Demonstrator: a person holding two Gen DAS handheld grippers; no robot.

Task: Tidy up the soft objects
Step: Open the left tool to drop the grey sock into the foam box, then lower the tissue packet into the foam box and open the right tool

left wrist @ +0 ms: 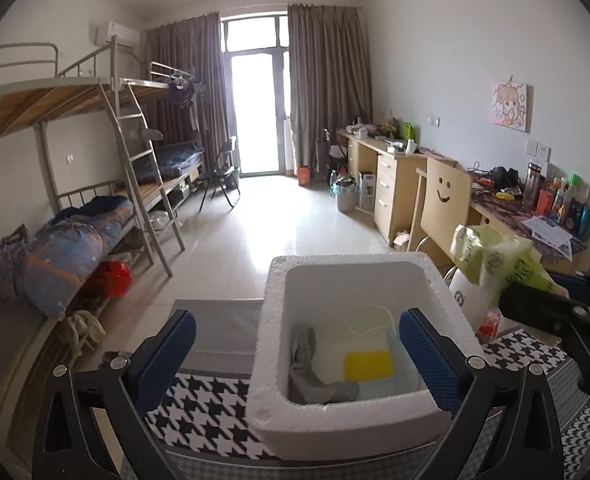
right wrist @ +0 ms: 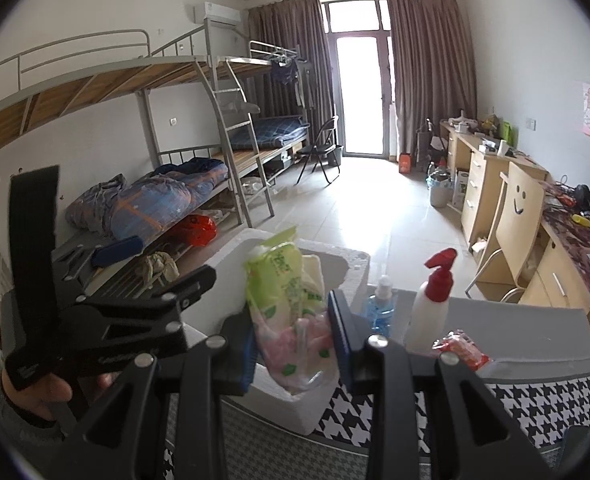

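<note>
The white foam box (left wrist: 359, 412) is sitting on the houndstooth-covered bench (left wrist: 207, 404), already holding a grey cloth (left wrist: 311, 376), a yellow sponge (left wrist: 369, 365) and a clear pouch. At least one item is left, I judge: the green tissue pack (right wrist: 291, 312). The right gripper (right wrist: 291, 344) is carrying it clamped, angled down toward the box. The left gripper (left wrist: 295, 356) is hanging over the box with jaws wide apart and empty.
</note>
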